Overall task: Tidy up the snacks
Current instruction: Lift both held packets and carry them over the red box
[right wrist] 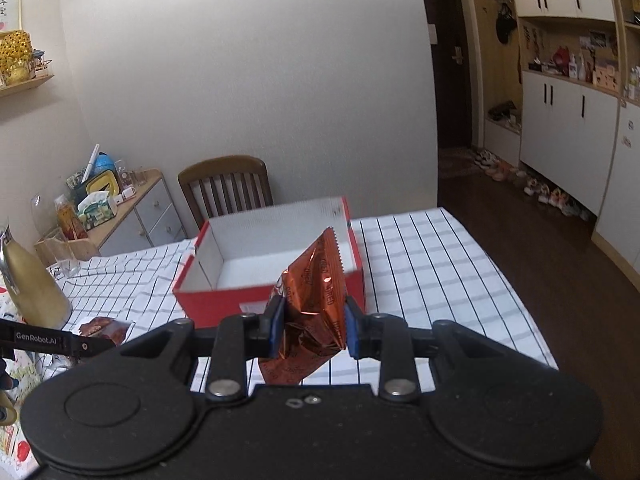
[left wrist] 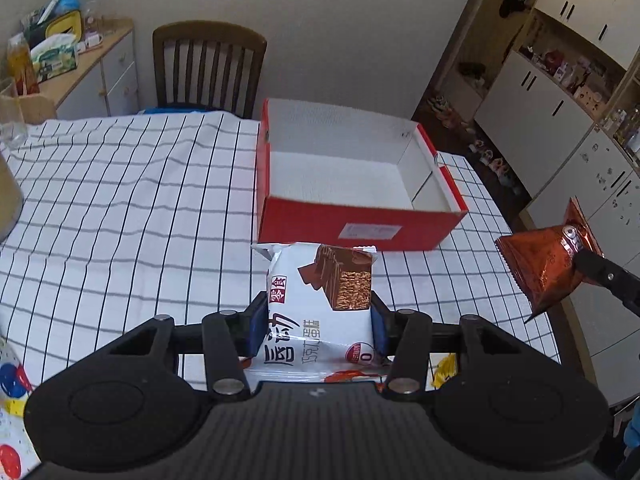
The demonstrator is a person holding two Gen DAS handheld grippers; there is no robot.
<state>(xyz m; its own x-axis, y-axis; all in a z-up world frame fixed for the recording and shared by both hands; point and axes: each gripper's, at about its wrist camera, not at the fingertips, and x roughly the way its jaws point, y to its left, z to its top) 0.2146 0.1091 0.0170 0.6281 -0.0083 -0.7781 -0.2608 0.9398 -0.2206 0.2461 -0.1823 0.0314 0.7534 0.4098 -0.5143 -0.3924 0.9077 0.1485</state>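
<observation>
An open red box with a white inside stands on the checked tablecloth, and nothing lies in it. My left gripper is shut on a white chocolate-wafer packet, held above the cloth just in front of the box. My right gripper is shut on a crinkled orange foil packet, held up before the same red box. In the left wrist view that orange foil packet hangs at the right, off the table's edge. A brown snack packet lies on the cloth at the left.
A wooden chair stands behind the table, with a cluttered side cabinet to its left. A gold bottle and a glass stand at the table's left. Colourful packets lie near the front left corner. White cupboards line the right wall.
</observation>
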